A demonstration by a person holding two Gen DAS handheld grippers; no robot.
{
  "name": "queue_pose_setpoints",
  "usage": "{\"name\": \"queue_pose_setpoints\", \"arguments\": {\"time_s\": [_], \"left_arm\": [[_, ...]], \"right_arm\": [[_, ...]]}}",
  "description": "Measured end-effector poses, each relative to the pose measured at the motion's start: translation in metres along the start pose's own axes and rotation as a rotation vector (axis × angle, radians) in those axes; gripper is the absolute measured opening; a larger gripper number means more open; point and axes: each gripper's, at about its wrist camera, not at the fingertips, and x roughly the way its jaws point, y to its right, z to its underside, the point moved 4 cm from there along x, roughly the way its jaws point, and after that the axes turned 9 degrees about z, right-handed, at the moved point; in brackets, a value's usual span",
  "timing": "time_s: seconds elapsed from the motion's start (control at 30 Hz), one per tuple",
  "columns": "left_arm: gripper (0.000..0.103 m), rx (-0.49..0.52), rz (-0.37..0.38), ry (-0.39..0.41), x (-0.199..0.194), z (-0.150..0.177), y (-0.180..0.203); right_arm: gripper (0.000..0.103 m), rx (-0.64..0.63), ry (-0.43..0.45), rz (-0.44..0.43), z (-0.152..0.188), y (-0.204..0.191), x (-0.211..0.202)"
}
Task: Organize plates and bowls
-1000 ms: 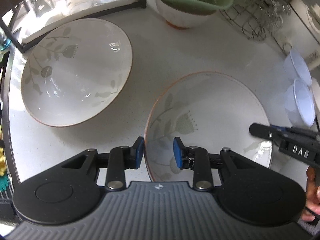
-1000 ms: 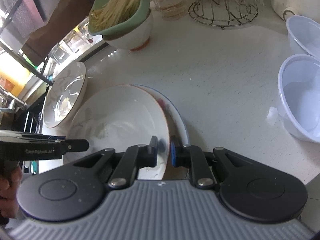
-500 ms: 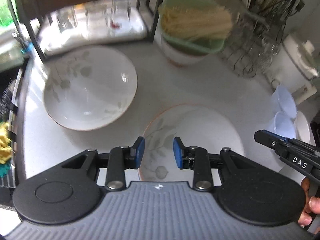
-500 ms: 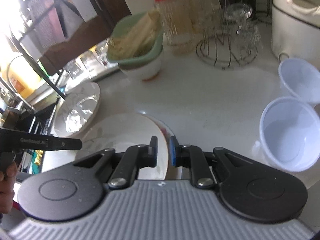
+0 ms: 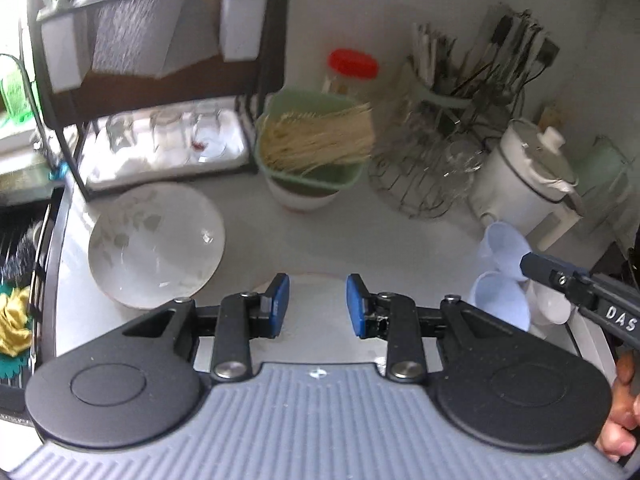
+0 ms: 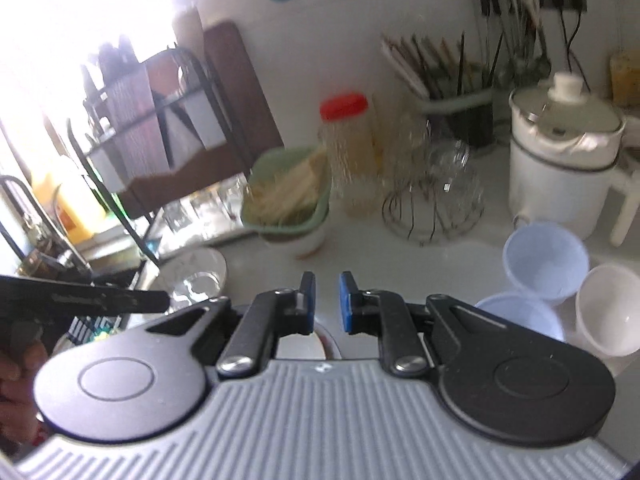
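Both grippers hang above the counter (image 5: 360, 240), raised and empty. My left gripper (image 5: 317, 304) has its jaws spread wide with nothing between them. My right gripper (image 6: 324, 300) shows a narrower gap, also with nothing in it.

Task items: one leaf-patterned plate (image 5: 156, 244) lies flat at the counter's left, near the dish rack (image 5: 160, 80) and close to the counter edge. A second plate (image 5: 316, 280) sits directly under the left gripper; only a strip of its rim shows between the blue pads. In the right view its rim (image 6: 326, 338) peeks out below the fingers; whether another plate lies beneath it, I cannot tell. Three plastic bowls cluster at the right: two bluish (image 6: 546, 262) (image 6: 520, 312) and one white (image 6: 608, 312), beside the white pot (image 6: 564, 168).

Risks, as I judge them:
- Both views are motion-blurred, so a descent now could land a finger on the glaze rather than over the rim.
- A glazed plate pinched at one edge may slip or tilt.
- The left plate is near the edge; a nudge could push it off.
- The bowls look light; the right gripper could knock them towards the pot or the wire stand (image 6: 432, 216).
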Motion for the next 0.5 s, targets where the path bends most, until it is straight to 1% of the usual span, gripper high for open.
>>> {"name": "queue_pose_setpoints", "arguments": {"time_s": [0.1, 0.3, 0.43, 0.5], "left_arm": [[0.035, -0.012, 0.023, 0.025, -0.009, 0.001, 0.014], [0.035, -0.001, 0.001, 0.077, -0.03, 0.014, 0.038], [0.035, -0.039, -0.01, 0.093, -0.035, 0.028, 0.042], [0.035, -0.045, -0.019, 0.106, -0.038, 0.036, 0.044]], "right_arm": [[0.016, -0.023, 0.034, -0.003, -0.007, 0.003, -0.018], [0.016, -0.069, 0.09, -0.039, -0.011, 0.007, -0.049], [0.016, -0.098, 0.099, -0.061, -0.002, 0.009, -0.06], [0.016, -0.111, 0.084, -0.069, 0.005, 0.012, -0.06]]}}
